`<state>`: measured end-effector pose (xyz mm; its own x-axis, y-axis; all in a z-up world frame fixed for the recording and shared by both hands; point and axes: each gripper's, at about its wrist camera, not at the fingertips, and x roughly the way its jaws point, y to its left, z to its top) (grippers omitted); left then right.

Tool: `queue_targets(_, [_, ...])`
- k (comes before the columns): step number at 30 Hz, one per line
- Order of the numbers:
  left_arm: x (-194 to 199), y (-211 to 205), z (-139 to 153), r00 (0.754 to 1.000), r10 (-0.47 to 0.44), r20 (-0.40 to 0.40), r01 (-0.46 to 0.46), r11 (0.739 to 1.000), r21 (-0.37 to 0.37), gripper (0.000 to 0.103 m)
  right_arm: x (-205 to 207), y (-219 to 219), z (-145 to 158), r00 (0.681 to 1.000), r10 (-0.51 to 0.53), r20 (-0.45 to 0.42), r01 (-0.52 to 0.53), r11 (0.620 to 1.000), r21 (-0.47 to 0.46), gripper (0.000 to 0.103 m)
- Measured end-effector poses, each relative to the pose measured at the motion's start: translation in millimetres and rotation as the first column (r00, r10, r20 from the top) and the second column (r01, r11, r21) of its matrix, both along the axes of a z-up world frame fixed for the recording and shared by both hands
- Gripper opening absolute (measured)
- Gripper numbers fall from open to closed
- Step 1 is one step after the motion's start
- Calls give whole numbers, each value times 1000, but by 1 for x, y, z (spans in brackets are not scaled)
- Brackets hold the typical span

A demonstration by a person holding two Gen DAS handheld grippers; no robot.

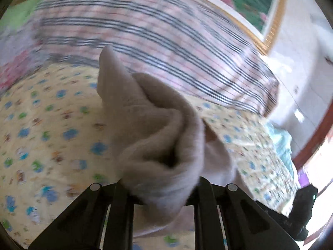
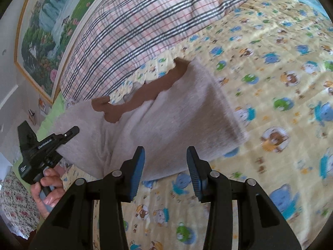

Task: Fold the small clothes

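A small beige garment (image 2: 166, 120) with a brown trim (image 2: 145, 89) hangs over the yellow cartoon-print bedsheet (image 2: 270, 73). My left gripper (image 1: 160, 189) is shut on a bunched edge of the garment (image 1: 158, 129) and lifts it; the cloth hides its fingertips. The left gripper also shows in the right wrist view (image 2: 70, 132), at the garment's left side, held by a hand. My right gripper (image 2: 165, 154) is open and empty, its blue pads just in front of the garment's lower edge.
A pink, white and black plaid quilt (image 2: 135, 25) lies along the back of the bed. A framed landscape painting (image 2: 52, 27) hangs on the wall behind. A floral cloth (image 2: 16, 198) lies at the lower left. The bed's edge (image 1: 281, 166) is at the right in the left wrist view.
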<state>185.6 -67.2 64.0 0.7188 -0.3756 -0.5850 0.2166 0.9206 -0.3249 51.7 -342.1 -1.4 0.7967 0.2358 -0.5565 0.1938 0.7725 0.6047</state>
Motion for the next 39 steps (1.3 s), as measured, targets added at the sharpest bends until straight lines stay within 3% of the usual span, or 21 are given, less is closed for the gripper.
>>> queue_targets(6, [-1, -85, -18, 989, -146, -4, 146, 987, 69, 13, -6, -39, 12, 998, -55, 26, 54, 998, 14, 43])
queue_targets(13, [3, -151, -82, 975, -207, -79, 219, 950, 224, 14, 14, -71, 14, 998, -55, 17, 55, 998, 35, 43])
queue_targets(16, [-4, -149, -87, 973, -217, -74, 229, 943, 243, 17, 32, -70, 10, 1000, -3, 10, 3, 998, 71, 43])
queue_targets(21, [-12, -135, -78, 965, -249, -83, 262, 937, 231, 30, 70, -56, 8, 994, 108, 17, -109, 987, 114, 43])
queue_targets(26, [-35, -113, -69, 963, -257, -80, 269, 935, 233, 56, 107, -45, 3, 982, 186, -4, -183, 970, 160, 43])
queue_targets(34, [-57, -75, -75, 979, -194, -59, 203, 920, 335, 65, 146, -36, -20, 961, 261, -86, -239, 948, 209, 49])
queue_targets(39, [-57, -66, -87, 989, -141, -43, 146, 898, 415, 70, 164, -30, -24, 950, 295, -99, -267, 937, 227, 50])
